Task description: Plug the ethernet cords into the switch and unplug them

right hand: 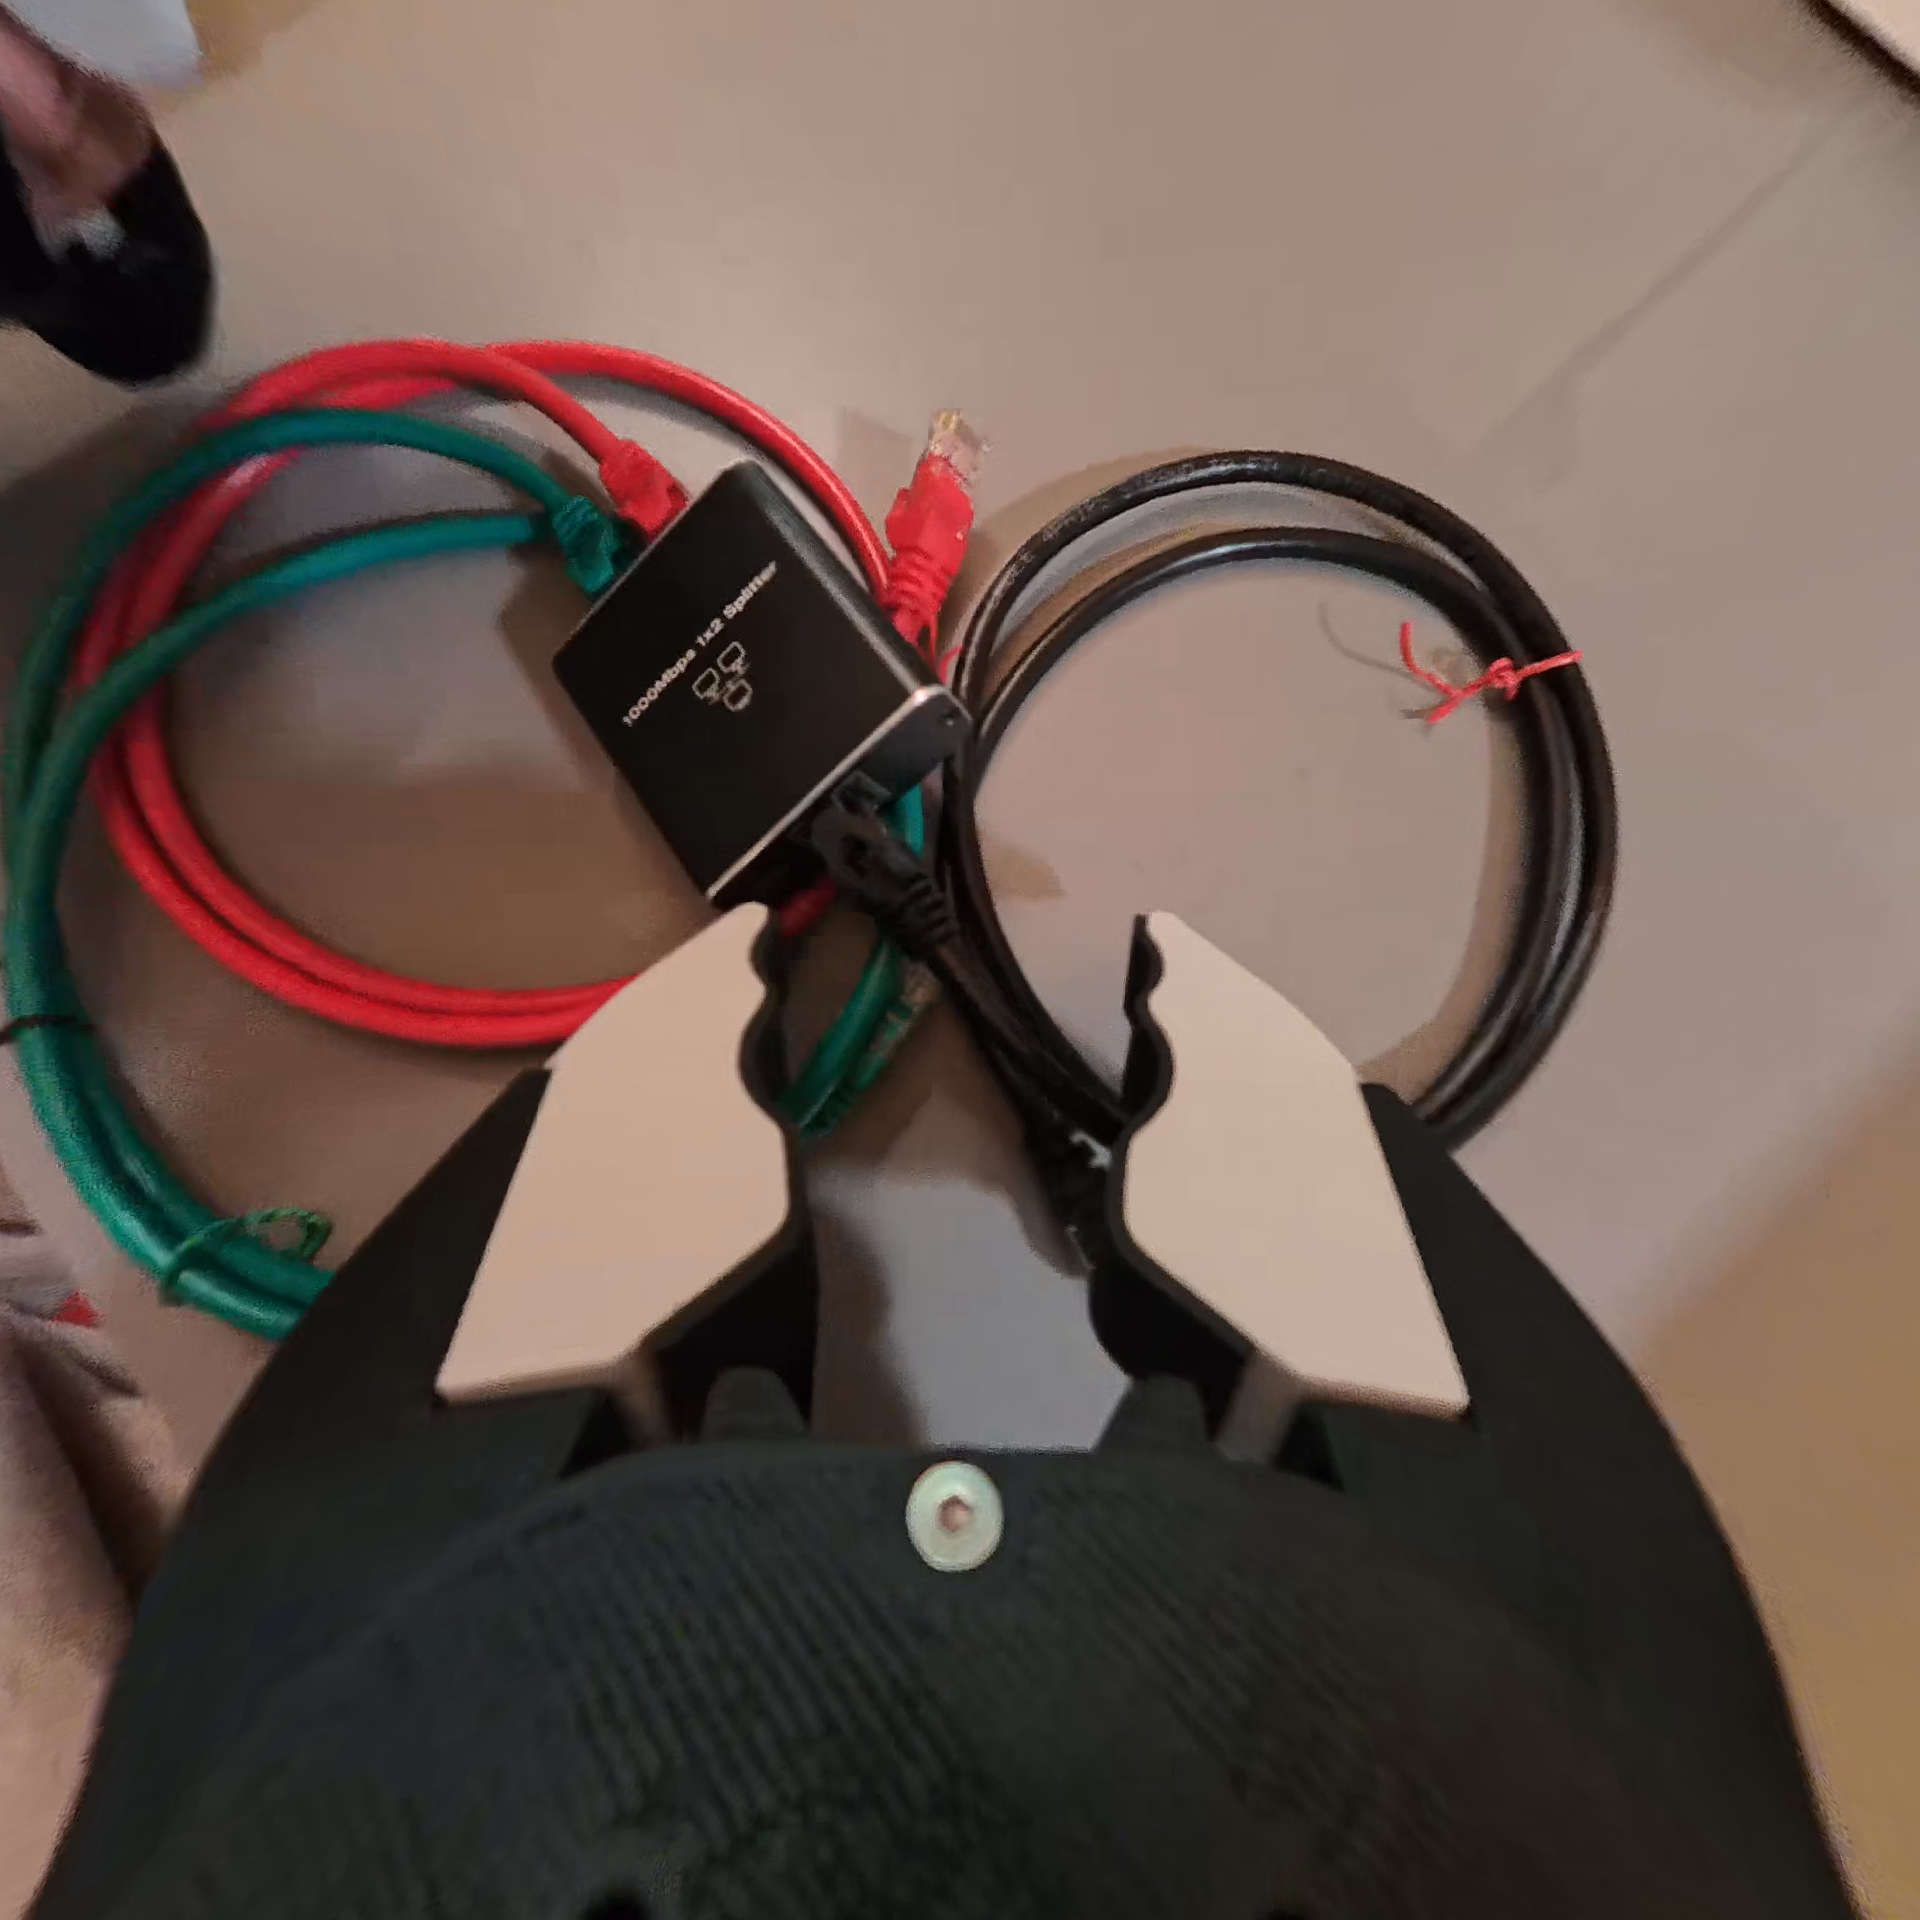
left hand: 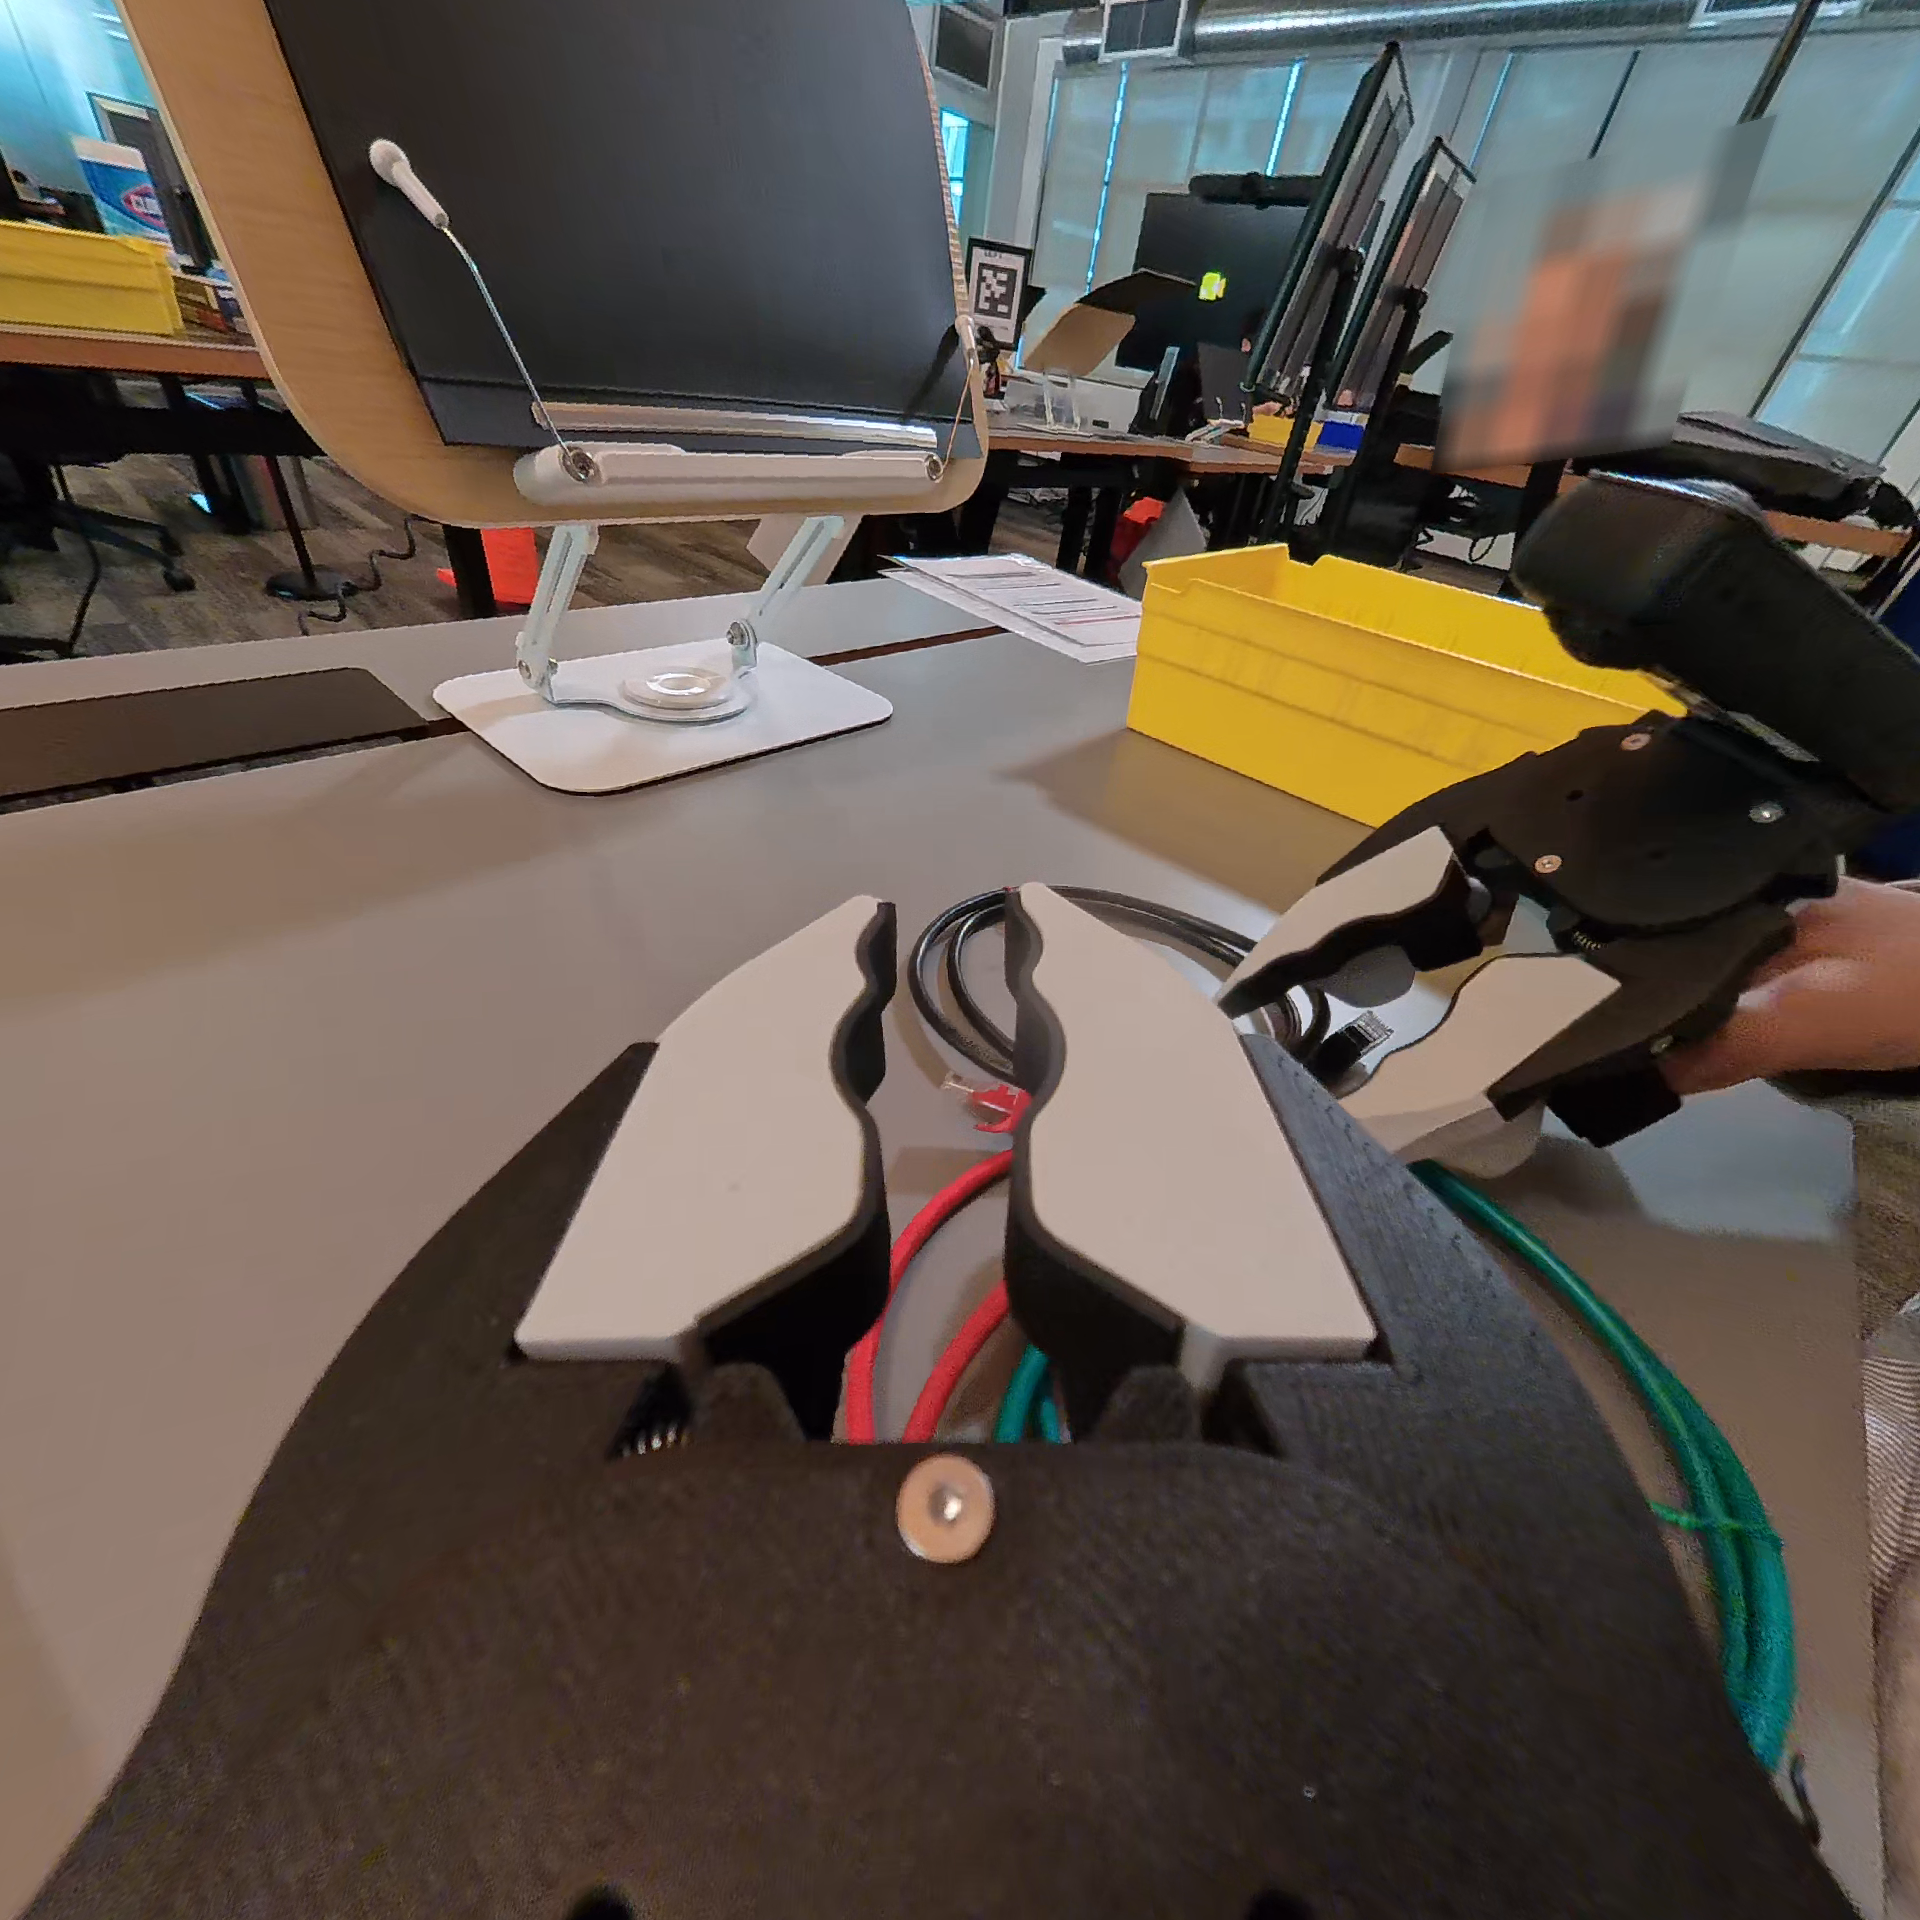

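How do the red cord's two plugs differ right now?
One red plug sits seated in the black switch, beside the green plug; the other red plug lies loose on the table, its clear tip exposed. The seated one angles toward the switch; the loose one points away. Both share red boots.

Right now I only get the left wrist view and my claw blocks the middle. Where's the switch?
Observer: The switch lies flat on the table, right beside the black coil.
Operator: What's plugged into it?
Observer: A red plug and a green plug sit side by side in one end.
Operator: And the other end?
Observer: A black plug is in the opposite end.
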A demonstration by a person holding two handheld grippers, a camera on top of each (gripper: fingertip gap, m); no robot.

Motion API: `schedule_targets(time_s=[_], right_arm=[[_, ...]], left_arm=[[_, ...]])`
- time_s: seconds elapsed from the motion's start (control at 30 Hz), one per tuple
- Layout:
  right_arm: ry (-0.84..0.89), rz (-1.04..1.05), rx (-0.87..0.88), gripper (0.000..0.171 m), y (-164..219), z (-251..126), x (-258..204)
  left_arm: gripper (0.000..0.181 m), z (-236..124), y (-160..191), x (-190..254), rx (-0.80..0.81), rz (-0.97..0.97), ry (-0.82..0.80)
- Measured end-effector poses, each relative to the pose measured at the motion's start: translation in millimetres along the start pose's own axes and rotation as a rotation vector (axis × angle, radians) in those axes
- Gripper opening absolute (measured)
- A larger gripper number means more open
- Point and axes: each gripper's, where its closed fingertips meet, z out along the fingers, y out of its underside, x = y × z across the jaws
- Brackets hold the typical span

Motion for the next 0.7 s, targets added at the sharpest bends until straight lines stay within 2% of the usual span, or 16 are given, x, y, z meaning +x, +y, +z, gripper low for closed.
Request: schedule_targets(time_s=[0.13, 0.2, 0.4, 0.5, 0.57, 0.6, 0.63, 0.67, 0.7], right_arm=[[-0.09, 0.064, 0.046, 0.086, -8, -1, -9], [-0.101, 0.068, 0.046, 0.089, -9, -1, -12], [0.003, -0.05, -0.122, 0.123, 11, 16, -21], [-0.004, -0.039, -0.162, 0.124, 13, 18, -21], [-0.004, -0.039, -0.161, 0.118, 12, 16, -18], [-0.005, -0.041, -0.156, 0.105, 11, 13, -16], [-0.008, -0.049, -0.15, 0.069, 10, 10, -13], [-0.008, -0.061, -0.145, 0.045, 10, 8, -10], [-0.011, -0.074, -0.14, 0.038, 11, 7, -8]], left_arm=[[0.02, 0, 1, -1, -0.002, -0.008, 0.0], [0.02, 0, 1, -2, 0.0, -0.015, 0.0], [0.019, 1, 3, -3, -0.004, -0.041, 0.011], [0.019, 2, 4, -2, -0.007, -0.039, 0.013], [0.019, 2, 3, -1, -0.007, -0.038, 0.015], [0.019, 2, 4, -1, -0.008, -0.037, 0.014], [0.019, 2, 4, -1, -0.009, -0.037, 0.016], [0.019, 2, 4, 0, -0.01, -0.04, 0.019], [0.019, 2, 4, 1, -0.009, -0.042, 0.022]])
